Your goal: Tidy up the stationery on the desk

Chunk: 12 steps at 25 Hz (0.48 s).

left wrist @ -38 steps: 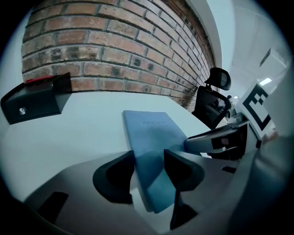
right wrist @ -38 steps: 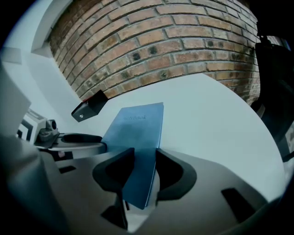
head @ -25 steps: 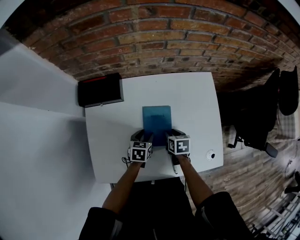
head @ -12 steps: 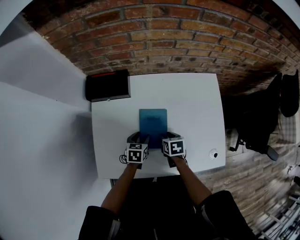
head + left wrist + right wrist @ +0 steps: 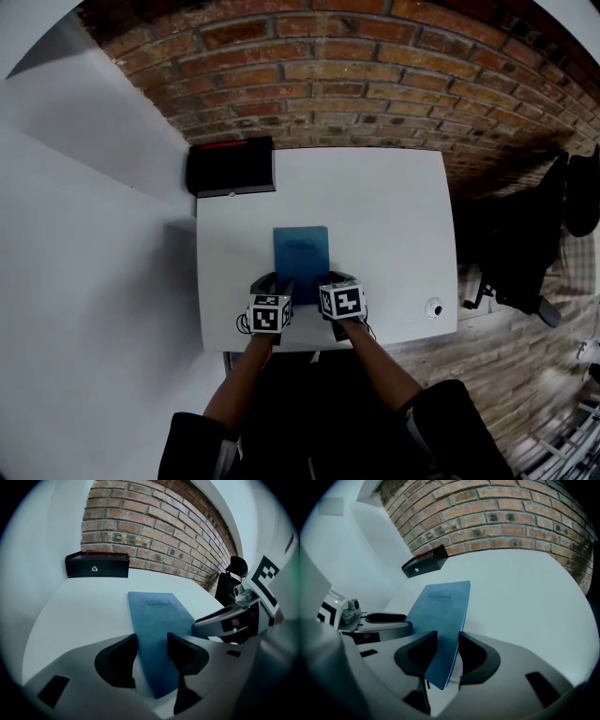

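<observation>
Notebook (image 5: 301, 251), blue with the word "notebook" on its cover, lies lengthwise on the front half of your white desk (image 5: 394, 216), its far end pointing at the brick wall (image 5: 328, 84). You have your left claw (image 5: 277, 284) at its near left corner and your right claw (image 5: 330, 281) at its near right corner, side by side.

In the head view the marker cubes (image 5: 269, 314) cover the notebook's near edge, so neither grip shows there. The left gripper view shows that claw's two jaws closed against the notebook, with the near corner poking out past them toward the camera. The right gripper view shows much the same: jaws pressed on the notebook's right edge, the corner sticking out below them. No view lets you tell whether the near end is raised off the desk or resting on it.

A black box (image 5: 231, 167) with a red strip along its top sits at the far left corner against the wall, well apart from the notebook. A small round thing (image 5: 433, 307) near the desk's front right corner is too small to make out. A dark chair (image 5: 525, 234) at the right is lost in shadow.
</observation>
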Available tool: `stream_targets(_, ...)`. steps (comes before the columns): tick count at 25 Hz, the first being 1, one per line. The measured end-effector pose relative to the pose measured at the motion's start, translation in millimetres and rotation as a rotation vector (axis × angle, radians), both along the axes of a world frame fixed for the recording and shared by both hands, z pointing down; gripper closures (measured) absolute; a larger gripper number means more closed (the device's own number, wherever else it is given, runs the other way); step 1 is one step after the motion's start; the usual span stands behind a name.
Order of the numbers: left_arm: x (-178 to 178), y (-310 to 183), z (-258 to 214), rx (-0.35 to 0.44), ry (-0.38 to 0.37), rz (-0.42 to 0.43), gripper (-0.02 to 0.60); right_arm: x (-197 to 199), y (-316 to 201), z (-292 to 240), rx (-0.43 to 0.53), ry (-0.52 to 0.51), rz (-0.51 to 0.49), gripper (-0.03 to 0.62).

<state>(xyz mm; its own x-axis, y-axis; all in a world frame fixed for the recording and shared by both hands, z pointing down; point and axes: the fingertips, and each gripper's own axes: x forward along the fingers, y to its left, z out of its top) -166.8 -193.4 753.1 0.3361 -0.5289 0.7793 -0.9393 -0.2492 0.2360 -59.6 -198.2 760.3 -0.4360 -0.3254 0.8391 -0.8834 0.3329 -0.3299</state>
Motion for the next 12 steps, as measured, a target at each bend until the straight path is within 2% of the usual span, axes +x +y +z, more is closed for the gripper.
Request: stream_targets(12,-21.9,25.9,-0.1,-0.010,-0.010,-0.020,0.367,-21.9,23.7,-1.8,-0.008,-0.011,-0.044,0.436)
